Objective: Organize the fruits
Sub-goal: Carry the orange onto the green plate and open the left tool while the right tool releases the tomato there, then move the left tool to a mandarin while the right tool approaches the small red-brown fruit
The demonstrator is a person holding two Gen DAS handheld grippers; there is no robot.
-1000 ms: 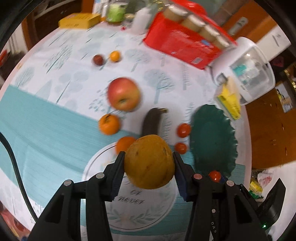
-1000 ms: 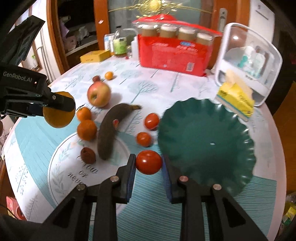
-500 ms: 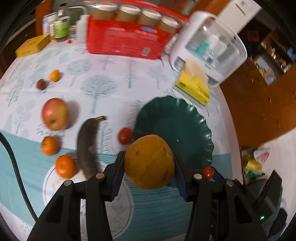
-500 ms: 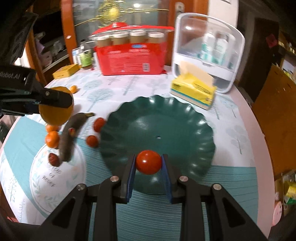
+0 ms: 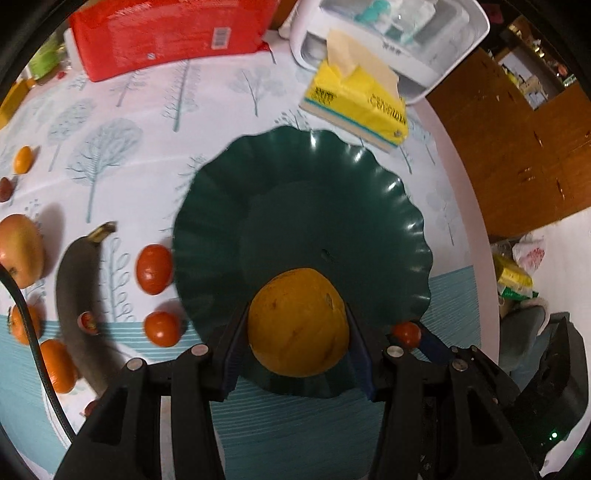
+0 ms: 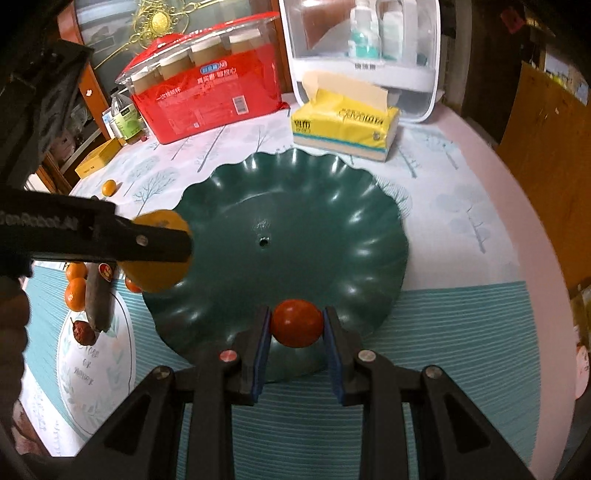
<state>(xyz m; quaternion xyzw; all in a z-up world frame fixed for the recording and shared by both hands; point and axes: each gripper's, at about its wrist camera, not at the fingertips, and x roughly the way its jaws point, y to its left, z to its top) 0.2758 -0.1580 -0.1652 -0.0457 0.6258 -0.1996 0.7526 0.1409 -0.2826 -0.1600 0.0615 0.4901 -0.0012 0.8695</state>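
My left gripper (image 5: 297,328) is shut on a large yellow-orange fruit (image 5: 298,322) and holds it over the near rim of the dark green scalloped plate (image 5: 295,177). My right gripper (image 6: 297,325) is shut on a red tomato (image 6: 296,322) over the plate's near edge (image 6: 332,229). In the right wrist view the left gripper (image 6: 162,247) with its fruit (image 6: 159,277) sits above the plate's left rim. Left of the plate lie two tomatoes (image 5: 154,268), a dark banana (image 5: 77,295), an apple (image 5: 18,251) and oranges (image 5: 57,365).
A yellow tissue pack (image 5: 354,99), a white storage box (image 5: 391,40) and a red package of jars (image 5: 170,33) stand behind the plate. The table's right edge (image 5: 476,229) curves close to the plate. A small orange (image 5: 23,158) and a dark fruit (image 5: 4,189) lie far left.
Both grippers have moved right and forward with their fruit, from beside the loose fruit to over the green plate, which now fills the middle of both views.
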